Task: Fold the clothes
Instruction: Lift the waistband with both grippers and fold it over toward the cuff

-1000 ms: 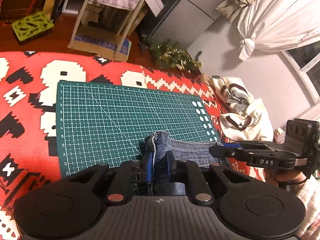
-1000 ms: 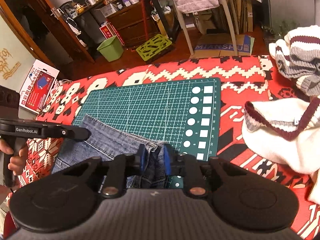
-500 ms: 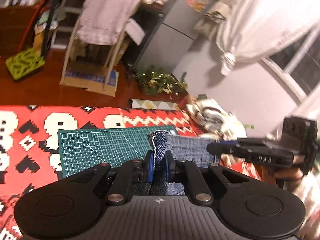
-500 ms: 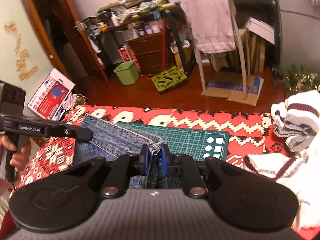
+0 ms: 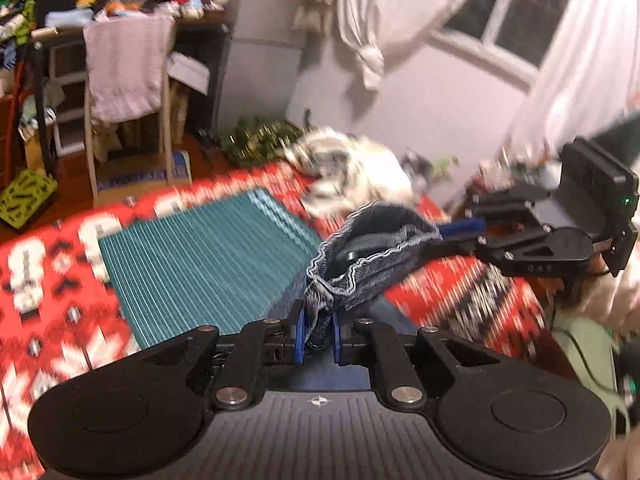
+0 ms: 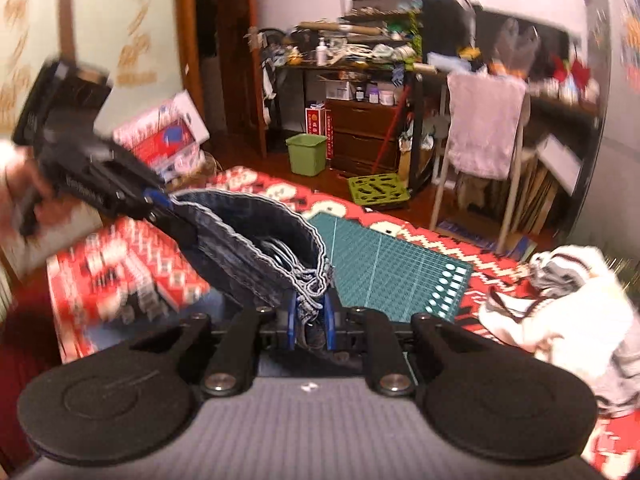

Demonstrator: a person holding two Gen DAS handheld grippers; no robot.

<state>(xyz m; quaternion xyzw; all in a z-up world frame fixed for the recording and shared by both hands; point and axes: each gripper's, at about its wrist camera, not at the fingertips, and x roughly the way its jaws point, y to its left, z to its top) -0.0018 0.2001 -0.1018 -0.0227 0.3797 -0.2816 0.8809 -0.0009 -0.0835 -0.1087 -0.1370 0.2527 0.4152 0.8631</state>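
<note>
The left gripper (image 5: 318, 330) pinches an edge of the jeans (image 5: 372, 260), whose far end is clamped by the right gripper (image 5: 460, 229). The denim hangs above a green mat (image 5: 200, 256) on a red patterned blanket (image 5: 52, 280).

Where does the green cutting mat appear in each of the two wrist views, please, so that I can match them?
Left wrist view: the green cutting mat lies left of centre on the red patterned blanket, blurred, left of the jeans.
Right wrist view: the mat lies right of centre, beyond the jeans.
Shared landmark: the chair draped with a pink towel, standing beyond the blanket.
</note>
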